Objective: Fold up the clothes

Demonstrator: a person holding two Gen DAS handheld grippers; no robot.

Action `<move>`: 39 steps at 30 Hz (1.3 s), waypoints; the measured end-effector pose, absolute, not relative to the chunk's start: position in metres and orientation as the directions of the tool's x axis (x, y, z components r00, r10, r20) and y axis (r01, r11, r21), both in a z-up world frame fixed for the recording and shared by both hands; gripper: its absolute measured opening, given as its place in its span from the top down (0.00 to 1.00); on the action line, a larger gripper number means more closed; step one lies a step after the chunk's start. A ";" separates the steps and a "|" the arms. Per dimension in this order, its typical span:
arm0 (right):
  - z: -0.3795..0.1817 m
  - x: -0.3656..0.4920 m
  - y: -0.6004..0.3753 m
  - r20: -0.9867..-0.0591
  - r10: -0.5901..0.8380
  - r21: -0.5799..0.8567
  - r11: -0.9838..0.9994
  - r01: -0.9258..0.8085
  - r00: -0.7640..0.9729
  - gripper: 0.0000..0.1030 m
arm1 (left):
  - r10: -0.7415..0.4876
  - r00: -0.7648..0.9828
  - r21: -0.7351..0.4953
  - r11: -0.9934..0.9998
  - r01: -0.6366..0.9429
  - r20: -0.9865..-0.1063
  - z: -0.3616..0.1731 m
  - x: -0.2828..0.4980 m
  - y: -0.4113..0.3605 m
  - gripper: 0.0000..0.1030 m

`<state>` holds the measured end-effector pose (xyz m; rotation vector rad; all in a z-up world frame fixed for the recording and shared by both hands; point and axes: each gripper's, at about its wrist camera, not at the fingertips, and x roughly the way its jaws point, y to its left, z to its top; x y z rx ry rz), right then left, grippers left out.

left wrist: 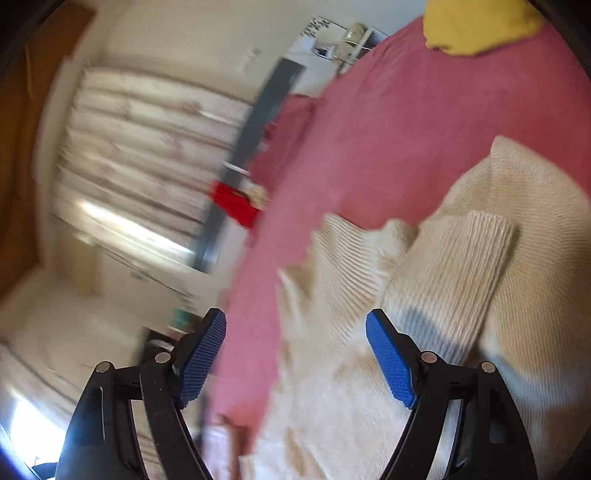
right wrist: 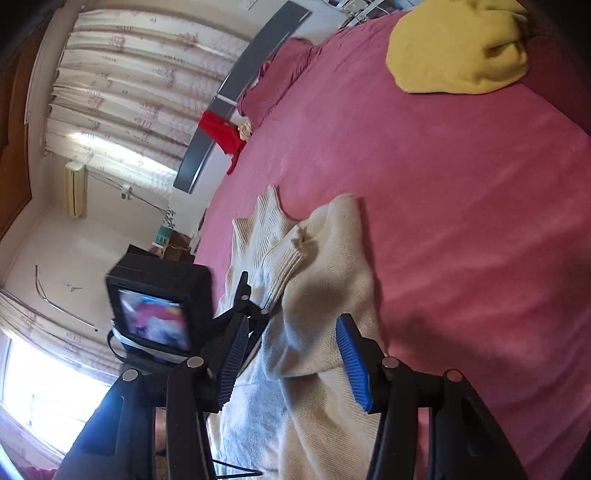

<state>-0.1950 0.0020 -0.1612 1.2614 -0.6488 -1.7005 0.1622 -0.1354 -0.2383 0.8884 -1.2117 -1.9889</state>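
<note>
A cream knitted sweater [left wrist: 436,280] lies partly folded on the pink bed [left wrist: 406,122], its ribbed cuff on top. My left gripper [left wrist: 295,328] is open and empty, just above the sweater's near edge. In the right wrist view the same sweater [right wrist: 325,266] lies on the bed [right wrist: 461,206]. My right gripper [right wrist: 291,332] is open, with its jaws on either side of a raised fold of the sweater, not closed on it. The left gripper's body with its screen [right wrist: 159,306] shows to the left of it.
A folded yellow garment [right wrist: 458,51] lies at the far corner of the bed, also in the left wrist view [left wrist: 476,26]. A pink pillow [right wrist: 280,77], grey headboard [right wrist: 236,92] and red cloth [right wrist: 221,133] are at the head. Curtains [right wrist: 129,85] hang beyond.
</note>
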 end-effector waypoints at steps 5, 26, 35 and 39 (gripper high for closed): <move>-0.170 -0.199 0.006 -0.439 -0.895 0.843 -0.441 0.307 -0.079 0.50 | -0.840 -0.526 0.951 -0.259 0.167 -0.137 -0.279 0.092 -0.102 0.22; -0.144 -0.178 -0.003 -0.435 -0.899 0.810 -0.417 0.412 -0.055 0.47 | -0.702 -0.604 0.851 -0.519 0.072 -0.377 -0.272 0.048 -0.086 0.20; -0.112 -0.176 0.018 -0.466 -0.869 0.719 -0.480 0.502 -0.164 0.47 | -0.712 -0.552 0.856 -0.517 -0.005 -0.434 -0.283 0.005 -0.080 0.19; -0.112 -0.174 0.014 -0.474 -0.860 0.695 -0.496 0.520 -0.187 0.47 | -0.676 -0.571 0.780 -0.619 0.097 -0.466 -0.255 -0.002 -0.095 0.94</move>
